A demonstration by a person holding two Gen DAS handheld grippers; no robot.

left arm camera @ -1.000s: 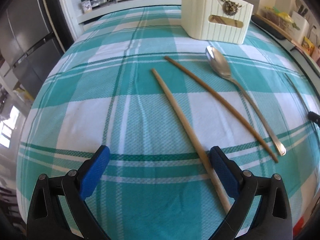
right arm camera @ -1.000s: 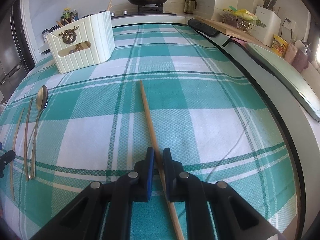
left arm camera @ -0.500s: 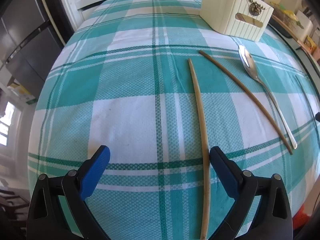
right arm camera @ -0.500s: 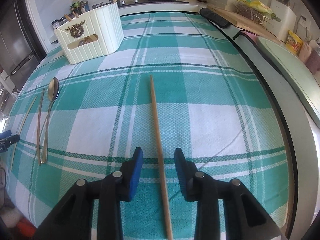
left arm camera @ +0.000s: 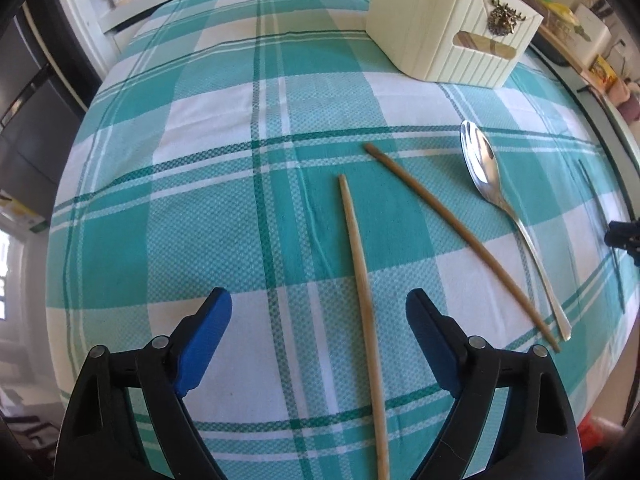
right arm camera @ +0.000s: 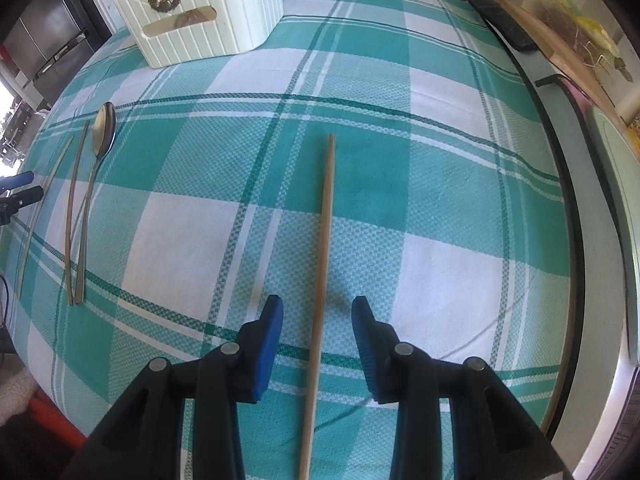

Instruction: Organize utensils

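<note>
Both grippers point steeply down at a table covered in a teal-and-white checked tablecloth (left arm camera: pixel 200 128). The left gripper (left arm camera: pixel 319 346) has its blue-padded jaws spread wide and closing, and a pale wooden chopstick (left arm camera: pixel 362 280) lies flat on the cloth between them, nearer the right-hand pad but touching neither. Just to the right of it lies a darker chopstick (left arm camera: pixel 460 236), angled so the two far tips sit close and the near ends spread apart. Beside that one is a metal spoon (left arm camera: pixel 486 172), bowl pointing away towards the holder, its handle end almost meeting the near end of the darker chopstick.

The right gripper (right arm camera: pixel 318 334) is opening, its jaws parted with a third chopstick (right arm camera: pixel 325 240) lying on the cloth straight between them (there is a clear gap to each pad, so nothing is gripped). This stick lies well apart from the other three utensils, which show at the far left of the right wrist view.

At the far side of the table stands a cream ribbed utensil holder (left arm camera: pixel 448 28) with a small metal stag-head ornament (left arm camera: pixel 505 16) above a slot in its front wall.
</note>
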